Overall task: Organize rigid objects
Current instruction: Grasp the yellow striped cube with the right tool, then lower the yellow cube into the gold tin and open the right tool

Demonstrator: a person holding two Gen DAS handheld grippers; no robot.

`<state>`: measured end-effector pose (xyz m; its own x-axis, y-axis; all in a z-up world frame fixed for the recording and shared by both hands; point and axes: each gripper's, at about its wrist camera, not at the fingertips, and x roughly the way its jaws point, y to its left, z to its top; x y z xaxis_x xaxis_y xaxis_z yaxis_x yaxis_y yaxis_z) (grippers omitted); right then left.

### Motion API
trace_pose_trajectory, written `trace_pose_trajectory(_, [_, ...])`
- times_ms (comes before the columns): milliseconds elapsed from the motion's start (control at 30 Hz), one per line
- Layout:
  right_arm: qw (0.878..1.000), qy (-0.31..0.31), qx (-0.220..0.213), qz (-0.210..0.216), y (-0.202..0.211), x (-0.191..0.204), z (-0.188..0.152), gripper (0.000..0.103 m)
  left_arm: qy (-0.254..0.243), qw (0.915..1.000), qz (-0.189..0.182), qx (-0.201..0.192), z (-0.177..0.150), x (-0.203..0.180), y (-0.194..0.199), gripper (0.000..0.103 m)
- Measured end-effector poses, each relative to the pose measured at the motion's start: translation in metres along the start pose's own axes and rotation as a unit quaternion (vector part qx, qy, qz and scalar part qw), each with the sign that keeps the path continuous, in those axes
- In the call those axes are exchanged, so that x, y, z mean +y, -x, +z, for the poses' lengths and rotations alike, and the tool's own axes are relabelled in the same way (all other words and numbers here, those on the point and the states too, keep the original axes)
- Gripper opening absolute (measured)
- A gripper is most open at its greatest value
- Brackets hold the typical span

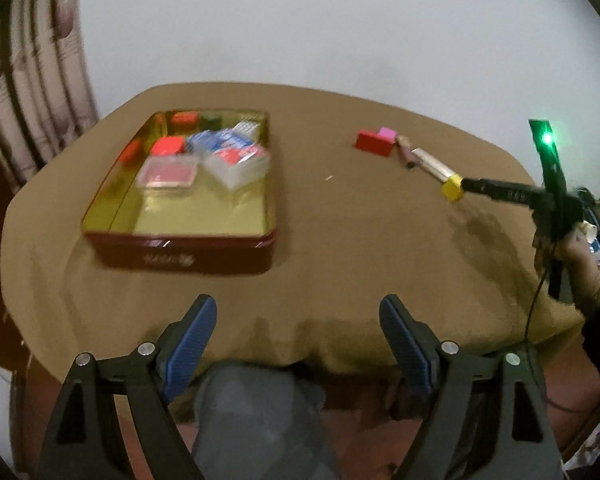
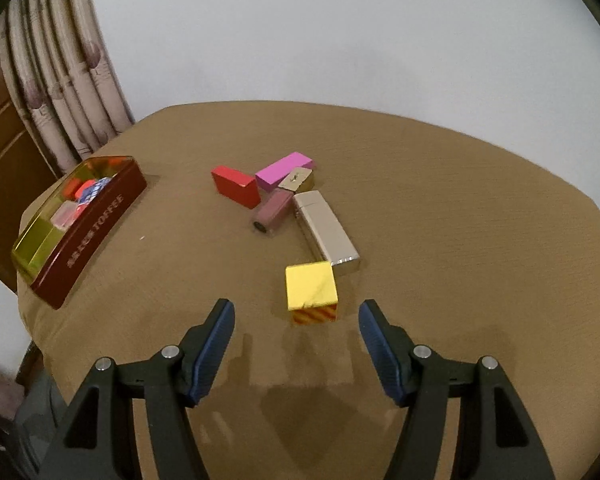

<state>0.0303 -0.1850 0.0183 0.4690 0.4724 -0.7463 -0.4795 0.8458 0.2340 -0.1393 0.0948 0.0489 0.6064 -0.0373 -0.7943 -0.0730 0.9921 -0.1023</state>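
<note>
My right tongs [image 2: 296, 330] spread wide, empty, yellow cube [image 2: 311, 292] just ahead on the worktop [image 2: 460, 220], touching the silver case [image 2: 326, 232]. Risk: closing early knocks it into the case. Left tongs [image 1: 298, 334] released over the near edge; tin [image 1: 180, 236] far left

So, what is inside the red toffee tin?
The red toffee tin holds red blocks, a clear case and wrapped card packs, all at its far end. What lies under them is covered.
</note>
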Motion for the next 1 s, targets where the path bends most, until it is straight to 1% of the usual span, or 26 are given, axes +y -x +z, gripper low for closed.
trace_pose_trajectory(100, [1.000, -0.011, 0.013, -0.015, -0.011, -0.009, 0.007, 0.066, 0.021, 0.9996, 0.000, 0.018, -0.010, 0.011, -0.005, 0.080])
trace_pose_trajectory(167, [1.000, -0.017, 0.022, -0.006, -0.019, -0.009, 0.009, 0.066, 0.035, 0.9990, -0.004, 0.027, -0.014, 0.017, -0.009, 0.080])
trace_pose_trajectory(267, [0.999, -0.013, 0.029, -0.007, -0.028, -0.008, 0.012, 0.066, 0.043, 0.9986, -0.006, 0.032, -0.015, 0.023, -0.014, 0.080])
trace_pose_trajectory(300, [0.999, -0.013, 0.032, -0.006, -0.031, -0.008, 0.012, 0.062, 0.043, 0.9985, -0.005, 0.033, -0.015, 0.022, -0.014, 0.080])
trace_pose_trajectory(333, [0.999, -0.014, 0.036, -0.008, -0.033, -0.008, 0.012, 0.045, 0.040, 0.9986, -0.003, 0.033, -0.016, 0.021, -0.014, 0.080])
trace_pose_trajectory(367, [0.999, -0.014, 0.044, -0.012, -0.038, -0.007, 0.013, 0.034, 0.035, 0.9989, 0.000, 0.032, -0.018, 0.020, -0.013, 0.080])
trace_pose_trajectory(400, [0.998, -0.015, 0.055, -0.014, -0.044, -0.007, 0.013, 0.030, 0.030, 0.9991, 0.004, 0.028, -0.018, 0.018, -0.013, 0.080])
trace_pose_trajectory(500, [0.998, -0.012, 0.060, -0.020, -0.046, -0.004, 0.013, 0.030, 0.015, 0.9996, 0.012, 0.020, -0.019, 0.015, -0.010, 0.080])
trace_pose_trajectory(633, [0.998, -0.023, 0.061, -0.002, -0.036, 0.003, 0.014, 0.030, 0.009, 0.9996, 0.025, 0.004, -0.022, 0.013, 0.001, 0.080])
trace_pose_trajectory(700, [0.999, -0.012, 0.048, 0.018, -0.022, 0.019, 0.018, 0.030, 0.010, 0.9991, 0.040, -0.003, -0.024, 0.014, 0.005, 0.079])
trace_pose_trajectory(733, [0.999, -0.005, 0.038, 0.036, -0.013, 0.032, 0.022, 0.030, 0.014, 0.9989, 0.045, -0.001, -0.026, 0.016, 0.004, 0.079])
trace_pose_trajectory(800, [0.998, 0.018, 0.024, 0.061, 0.001, 0.064, 0.033, 0.030, 0.027, 0.9985, 0.044, 0.019, -0.030, 0.022, -0.001, 0.076])
trace_pose_trajectory(833, [0.996, 0.030, 0.015, 0.082, 0.009, 0.084, 0.041, 0.030, 0.037, 0.9979, 0.043, 0.031, -0.033, 0.027, -0.003, 0.073])
trace_pose_trajectory(900, [0.992, 0.056, 0.004, 0.116, 0.021, 0.120, 0.055, 0.030, 0.052, 0.9969, 0.041, 0.043, -0.036, 0.035, -0.006, 0.073])
trace_pose_trajectory(1000, [0.981, 0.093, 0.004, 0.172, 0.025, 0.186, 0.074, 0.030, 0.071, 0.9955, 0.036, 0.050, -0.039, 0.050, -0.003, 0.074])
